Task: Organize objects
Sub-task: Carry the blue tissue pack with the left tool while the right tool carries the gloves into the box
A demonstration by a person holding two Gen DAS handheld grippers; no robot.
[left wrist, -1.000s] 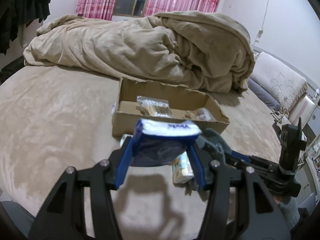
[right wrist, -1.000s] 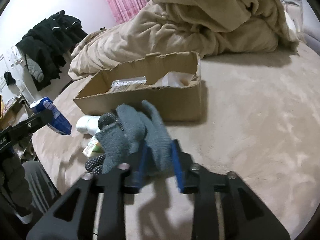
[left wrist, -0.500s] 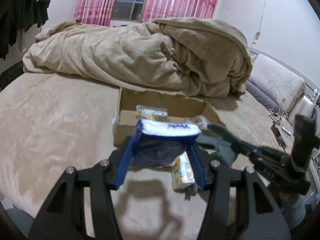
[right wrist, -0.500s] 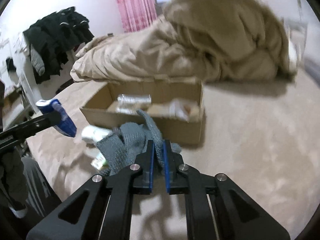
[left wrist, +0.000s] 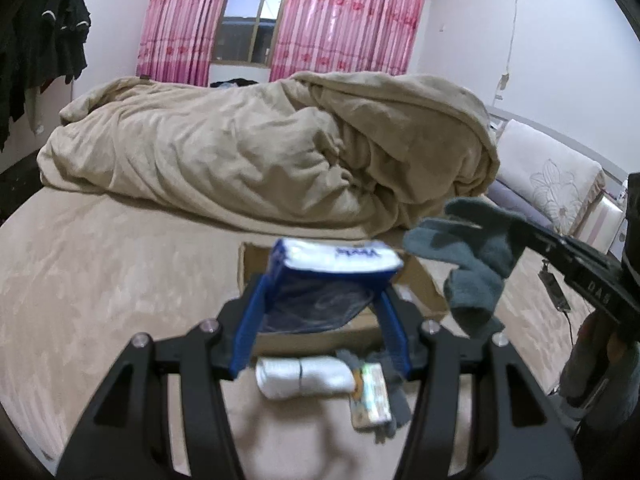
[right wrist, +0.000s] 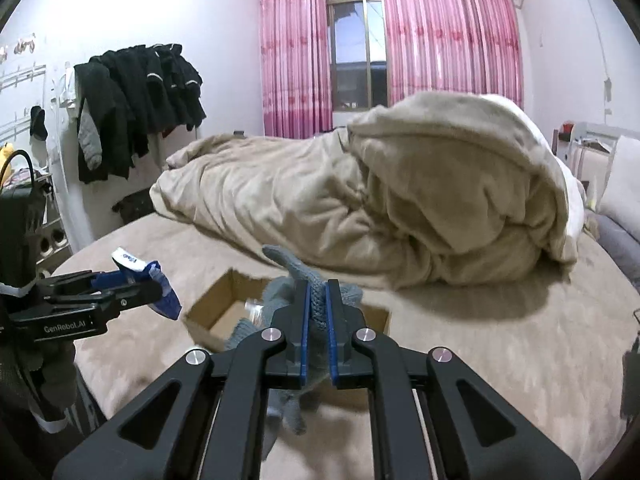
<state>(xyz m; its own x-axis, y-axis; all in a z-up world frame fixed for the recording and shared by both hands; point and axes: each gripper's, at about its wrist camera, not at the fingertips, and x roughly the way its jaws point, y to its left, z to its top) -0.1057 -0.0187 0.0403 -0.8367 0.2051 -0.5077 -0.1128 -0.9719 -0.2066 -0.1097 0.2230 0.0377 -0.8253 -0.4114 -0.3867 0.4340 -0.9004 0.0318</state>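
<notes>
Plush tan bed (left wrist: 100, 264) under a heaped, crumpled blanket (left wrist: 280, 152). Dark jackets (right wrist: 132, 100) hung at left, pink curtains (right wrist: 448, 40) around the window behind. On the bed, an open cardboard box (right wrist: 208, 312), flat-walled and brown. Left gripper (left wrist: 320, 312) clamped on a glossy blue-and-white tissue pack (left wrist: 332, 264), raised over the box. Just below, on the bed, a soft white roll (left wrist: 304, 376) beside a small printed packet (left wrist: 370, 400). Right gripper (right wrist: 318, 320) pinched narrow on a knitted grey glove (left wrist: 472, 256), limp, above the box's right end.
</notes>
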